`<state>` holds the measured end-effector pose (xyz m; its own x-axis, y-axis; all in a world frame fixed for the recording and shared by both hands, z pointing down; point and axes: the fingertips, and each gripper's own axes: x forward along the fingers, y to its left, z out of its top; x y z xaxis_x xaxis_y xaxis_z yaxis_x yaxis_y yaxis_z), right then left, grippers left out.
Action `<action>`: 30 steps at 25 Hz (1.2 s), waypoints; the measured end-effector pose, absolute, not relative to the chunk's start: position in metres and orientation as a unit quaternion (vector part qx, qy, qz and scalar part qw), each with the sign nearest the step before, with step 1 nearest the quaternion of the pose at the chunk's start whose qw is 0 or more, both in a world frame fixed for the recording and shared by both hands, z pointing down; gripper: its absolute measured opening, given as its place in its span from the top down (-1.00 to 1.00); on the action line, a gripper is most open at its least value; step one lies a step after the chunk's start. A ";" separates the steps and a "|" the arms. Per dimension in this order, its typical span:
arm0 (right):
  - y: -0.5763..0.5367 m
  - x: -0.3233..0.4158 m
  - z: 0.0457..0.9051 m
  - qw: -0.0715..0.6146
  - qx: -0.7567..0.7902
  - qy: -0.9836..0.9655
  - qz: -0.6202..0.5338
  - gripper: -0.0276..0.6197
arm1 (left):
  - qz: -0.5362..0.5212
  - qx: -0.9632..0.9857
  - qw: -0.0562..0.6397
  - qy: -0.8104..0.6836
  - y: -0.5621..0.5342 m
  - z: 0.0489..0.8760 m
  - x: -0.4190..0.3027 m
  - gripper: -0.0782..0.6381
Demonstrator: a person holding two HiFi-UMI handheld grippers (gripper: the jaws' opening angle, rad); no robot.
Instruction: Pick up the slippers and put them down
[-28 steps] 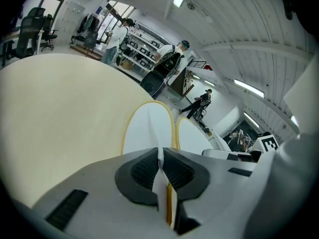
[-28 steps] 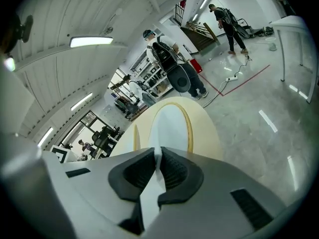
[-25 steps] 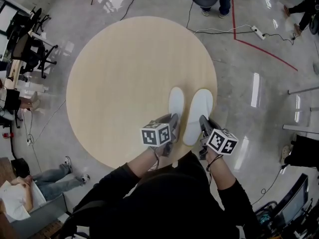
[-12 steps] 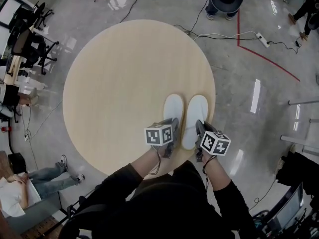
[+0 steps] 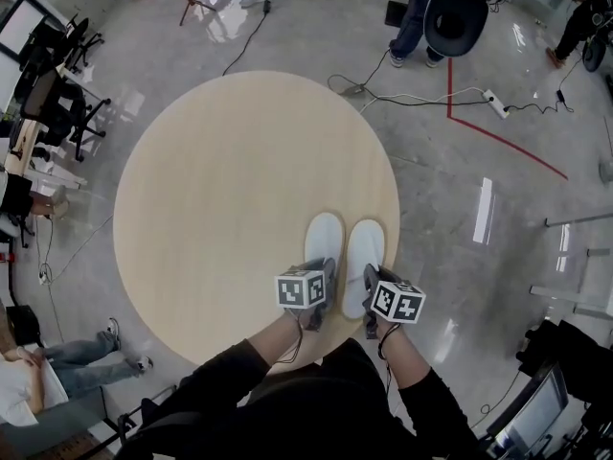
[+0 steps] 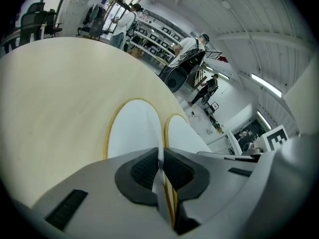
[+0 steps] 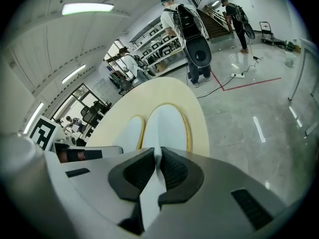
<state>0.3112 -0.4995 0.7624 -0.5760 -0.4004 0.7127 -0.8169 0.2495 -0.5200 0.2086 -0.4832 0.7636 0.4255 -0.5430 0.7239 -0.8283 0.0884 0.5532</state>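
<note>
Near table (image 5: 220, 190) edge: slippers (image 5: 324, 240) pinched by left hand-held gripper (image 6: 160, 164), right hand-held gripper (image 7: 158, 159).

The right gripper (image 7: 158, 156) pinches the rear edge of a white slipper (image 7: 167, 126) with yellow trim, its dark pads nearly together. A second slipper (image 7: 128, 131) shows just left of it, both stretching ahead of the jaws over a pale round table (image 7: 149, 96). Beyond the table's far edge, a person (image 7: 184, 29) stands on the glossy floor (image 7: 259, 128) near a red line (image 7: 249, 84).
</note>
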 end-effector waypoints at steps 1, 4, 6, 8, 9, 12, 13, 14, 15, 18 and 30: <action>-0.502 0.312 0.763 0.220 0.398 -0.758 0.467 0.81 | 0.140 0.664 0.523 -0.516 -0.486 0.764 0.212 0.67; -0.508 0.313 0.764 0.209 0.389 -0.761 0.475 0.80 | 0.147 0.667 0.520 -0.512 -0.492 0.762 0.220 0.67; -0.509 0.312 0.761 0.208 0.388 -0.765 0.470 0.72 | 0.144 0.664 0.523 -0.514 -0.492 0.760 0.220 0.63; -0.508 0.309 0.756 0.212 0.389 -0.768 0.463 0.49 | 0.143 0.661 0.527 -0.515 -0.489 0.758 0.217 0.45; -0.506 0.306 0.754 0.215 0.389 -0.769 0.459 0.42 | 0.144 0.660 0.527 -0.515 -0.486 0.756 0.215 0.42; -0.504 0.297 0.749 0.222 0.396 -0.773 0.443 0.26 | 0.143 0.660 0.522 -0.521 -0.481 0.752 0.204 0.38; -0.503 0.296 0.748 0.224 0.401 -0.774 0.436 0.20 | 0.144 0.660 0.519 -0.524 -0.480 0.751 0.201 0.36; -0.503 0.297 0.747 0.227 0.408 -0.774 0.427 0.14 | 0.145 0.661 0.515 -0.527 -0.477 0.750 0.199 0.34; -0.501 0.299 0.746 0.229 0.415 -0.775 0.417 0.08 | 0.146 0.660 0.510 -0.532 -0.475 0.750 0.199 0.31; -0.499 0.309 0.742 0.227 0.432 -0.779 0.393 -0.02 | 0.141 0.658 0.495 -0.549 -0.470 0.746 0.200 0.22; -0.496 0.326 0.684 0.152 0.444 -0.800 0.375 -0.03 | 0.059 0.669 0.469 -0.574 -0.464 0.676 0.220 0.21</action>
